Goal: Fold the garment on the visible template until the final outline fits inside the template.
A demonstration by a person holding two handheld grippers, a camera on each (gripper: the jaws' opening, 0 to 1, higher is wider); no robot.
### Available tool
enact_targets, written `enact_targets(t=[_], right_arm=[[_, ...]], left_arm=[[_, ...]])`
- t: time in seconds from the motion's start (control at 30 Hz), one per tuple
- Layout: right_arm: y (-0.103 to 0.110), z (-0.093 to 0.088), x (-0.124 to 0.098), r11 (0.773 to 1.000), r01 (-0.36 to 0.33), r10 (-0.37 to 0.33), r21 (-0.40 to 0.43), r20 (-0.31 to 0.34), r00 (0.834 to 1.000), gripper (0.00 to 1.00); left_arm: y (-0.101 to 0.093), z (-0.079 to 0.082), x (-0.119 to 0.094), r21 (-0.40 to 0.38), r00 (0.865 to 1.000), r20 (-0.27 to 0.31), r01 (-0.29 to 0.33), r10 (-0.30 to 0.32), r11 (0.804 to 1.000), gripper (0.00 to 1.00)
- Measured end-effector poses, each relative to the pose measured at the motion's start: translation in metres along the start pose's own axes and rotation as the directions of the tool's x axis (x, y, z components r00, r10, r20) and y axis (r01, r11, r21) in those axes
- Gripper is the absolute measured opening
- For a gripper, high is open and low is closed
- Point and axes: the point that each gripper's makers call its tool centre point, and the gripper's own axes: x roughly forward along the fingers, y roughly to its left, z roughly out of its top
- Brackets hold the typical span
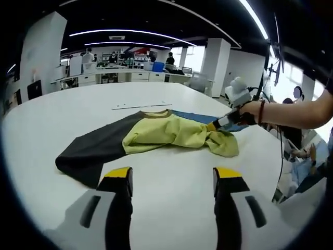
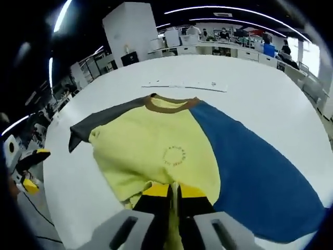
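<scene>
A yellow shirt (image 2: 156, 151) with a brown collar, one dark grey sleeve (image 2: 99, 122) and one blue sleeve (image 2: 255, 177) lies on the white table (image 2: 250, 88). My right gripper (image 2: 173, 195) is shut on the shirt's lower hem, which is bunched between its jaws. In the left gripper view the shirt (image 1: 166, 133) lies rumpled ahead, grey sleeve (image 1: 96, 148) toward me. My left gripper (image 1: 173, 179) stands open above bare table, short of the grey sleeve. The right gripper (image 1: 221, 123), held by a person's hand, pinches the yellow cloth at the right.
A thin white strip with marks (image 2: 184, 85) lies on the table beyond the collar. The table's edge (image 2: 52, 172) runs close at the left. Desks, pillars and people stand far behind in an office.
</scene>
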Motion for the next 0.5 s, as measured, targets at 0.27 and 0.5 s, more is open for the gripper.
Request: enact_targets(t=[0.27,0.5], right_arm=[[-0.002,0.009,-0.028,0.996,-0.041,0.034,0.082,0.079,0.996,0.38],[0.001,-0.007,-0.050,0.995,-0.065,0.059,0.069,0.085,0.995,0.54]], left_arm=[[-0.004,0.011,0.016,0.014,1.000,0.005,0.010,-0.010,1.000,0.57],[-0.013,0.021,0.035,0.033,1.000,0.007,0.026,-0.026,0.999,0.53]])
